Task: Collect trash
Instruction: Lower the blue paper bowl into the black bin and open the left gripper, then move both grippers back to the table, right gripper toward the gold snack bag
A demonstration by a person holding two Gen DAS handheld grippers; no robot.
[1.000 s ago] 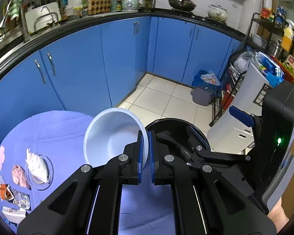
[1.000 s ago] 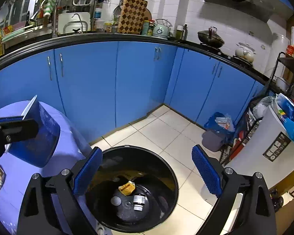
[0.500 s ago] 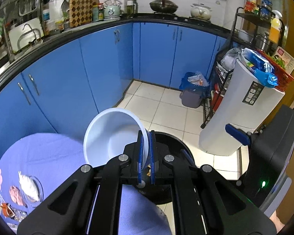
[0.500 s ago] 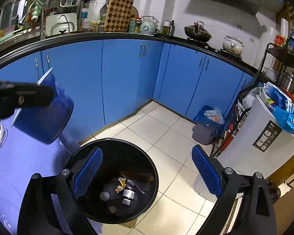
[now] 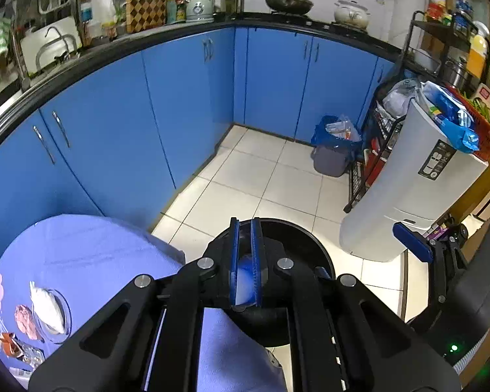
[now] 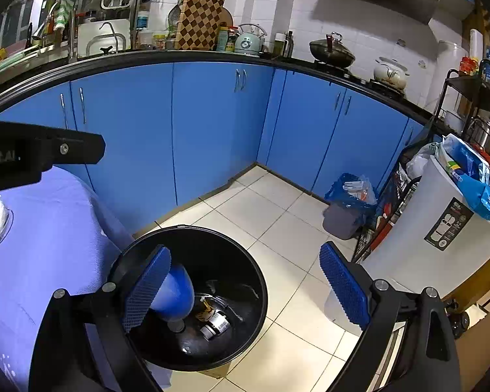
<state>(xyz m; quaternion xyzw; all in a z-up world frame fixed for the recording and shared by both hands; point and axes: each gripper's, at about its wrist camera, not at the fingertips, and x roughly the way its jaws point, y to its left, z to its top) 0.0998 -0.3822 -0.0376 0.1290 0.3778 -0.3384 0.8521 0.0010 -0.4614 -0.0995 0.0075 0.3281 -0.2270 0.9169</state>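
My left gripper (image 5: pixel 244 225) hangs over the black bin (image 5: pixel 310 238) beside the purple-clothed table (image 5: pixel 98 248). Its jaws are opening, with a slim gap and nothing pressed between them. Through that gap the white bowl (image 5: pixel 245 277) shows as a blur below. In the right wrist view the bowl (image 6: pixel 176 290) lies tilted inside the bin (image 6: pixel 192 228), next to a can (image 6: pixel 215 325) and scraps. The left gripper (image 6: pixel 94 148) reaches in from the left above the table with no bowl on it. My right gripper (image 6: pixel 245 251) stands wide open above the bin, holding nothing. A crumpled tissue (image 5: pixel 45 307) in a glass dish, a pink lump (image 5: pixel 24 318) and wrappers (image 5: pixel 16 349) lie on the table.
A tall white appliance (image 5: pixel 408 179) stands right of the bin, with a black wire rack (image 5: pixel 369 163) behind it. A small grey bin with a blue bag (image 5: pixel 334 153) sits in the corner. Blue cabinets (image 5: pixel 179 114) line the far side past tiled floor (image 5: pixel 261 179).
The left gripper carried the white bowl off the table to above the black bin and let it go. The bowl has dropped into the bin. The right gripper stayed wide open.
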